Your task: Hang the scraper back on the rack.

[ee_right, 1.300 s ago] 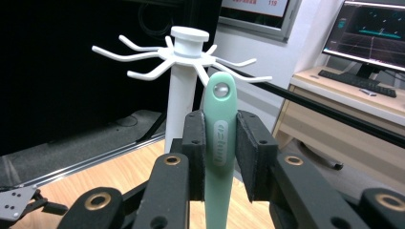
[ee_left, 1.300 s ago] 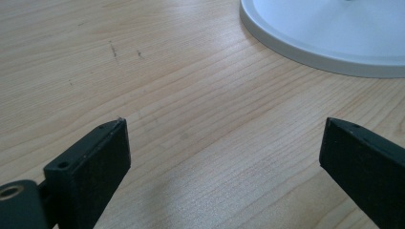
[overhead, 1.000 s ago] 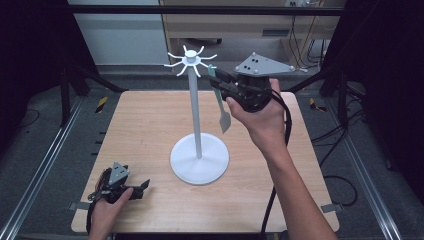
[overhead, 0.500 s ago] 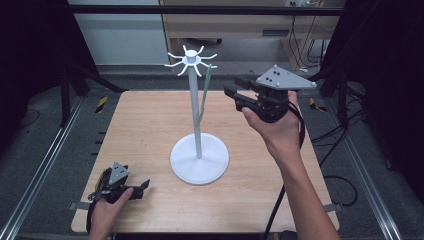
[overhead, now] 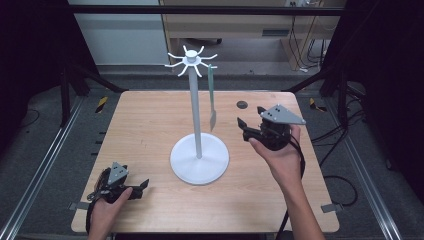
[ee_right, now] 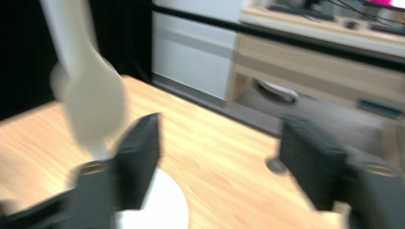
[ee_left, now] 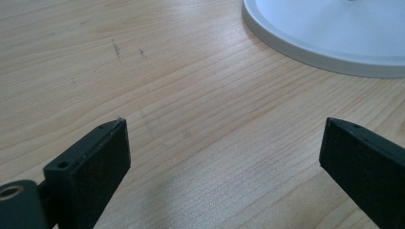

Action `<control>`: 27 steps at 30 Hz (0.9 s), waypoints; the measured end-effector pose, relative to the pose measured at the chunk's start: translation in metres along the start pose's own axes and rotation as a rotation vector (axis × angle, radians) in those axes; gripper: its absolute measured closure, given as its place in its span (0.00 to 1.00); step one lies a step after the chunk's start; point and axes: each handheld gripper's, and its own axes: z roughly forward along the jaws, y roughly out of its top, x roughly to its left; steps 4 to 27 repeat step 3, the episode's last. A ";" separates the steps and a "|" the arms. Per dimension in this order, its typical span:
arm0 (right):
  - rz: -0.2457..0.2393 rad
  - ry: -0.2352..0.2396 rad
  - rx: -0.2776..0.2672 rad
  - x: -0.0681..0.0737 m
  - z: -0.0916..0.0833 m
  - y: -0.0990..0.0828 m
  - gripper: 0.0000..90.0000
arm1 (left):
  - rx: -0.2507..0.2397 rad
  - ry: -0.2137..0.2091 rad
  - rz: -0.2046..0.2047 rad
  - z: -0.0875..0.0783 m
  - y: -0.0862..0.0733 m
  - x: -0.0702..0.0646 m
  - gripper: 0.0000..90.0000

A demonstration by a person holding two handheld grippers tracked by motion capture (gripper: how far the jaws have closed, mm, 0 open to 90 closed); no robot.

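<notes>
A white hook stand (overhead: 195, 115) rises from a round base (overhead: 200, 161) at mid-table, with its hooks (overhead: 191, 60) spread at the top. A slim pale utensil (overhead: 212, 97) hangs blade down from a hook on the right side, held by nothing. To its right my right gripper (overhead: 242, 129) is low over the table; its jaws have just been opening and stand open with nothing between them. The right gripper view is blurred, with the utensil's blade (ee_right: 93, 105) left of that gripper (ee_right: 219, 129). My left gripper (overhead: 141, 189) rests open at the table's front left, also empty (ee_left: 224, 126), facing the base (ee_left: 334, 43).
A small black round hole (overhead: 242, 104) sits in the wooden table (overhead: 150, 125) behind the right gripper. Metal rails (overhead: 45, 165) run along both sides of the table. A wooden cabinet (overhead: 240, 25) stands beyond the far edge.
The right gripper let go of the utensil, which now hangs from a hook, then moved right and down toward the table. Its jaws opened. The left gripper stayed put.
</notes>
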 end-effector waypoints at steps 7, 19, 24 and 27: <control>0.029 -0.047 0.051 -0.002 0.007 -0.029 0.14 | 0.000 0.000 0.002 0.000 0.000 0.000 0.03; 0.029 -0.047 0.051 -0.002 0.007 -0.029 0.14 | 0.000 0.000 0.002 0.000 0.000 0.000 0.03; 0.029 -0.047 0.051 -0.002 0.007 -0.029 0.14 | 0.000 0.000 0.002 0.000 0.000 0.000 0.03; 0.029 -0.047 0.051 -0.002 0.007 -0.029 0.14 | 0.000 0.000 0.002 0.000 0.000 0.000 0.03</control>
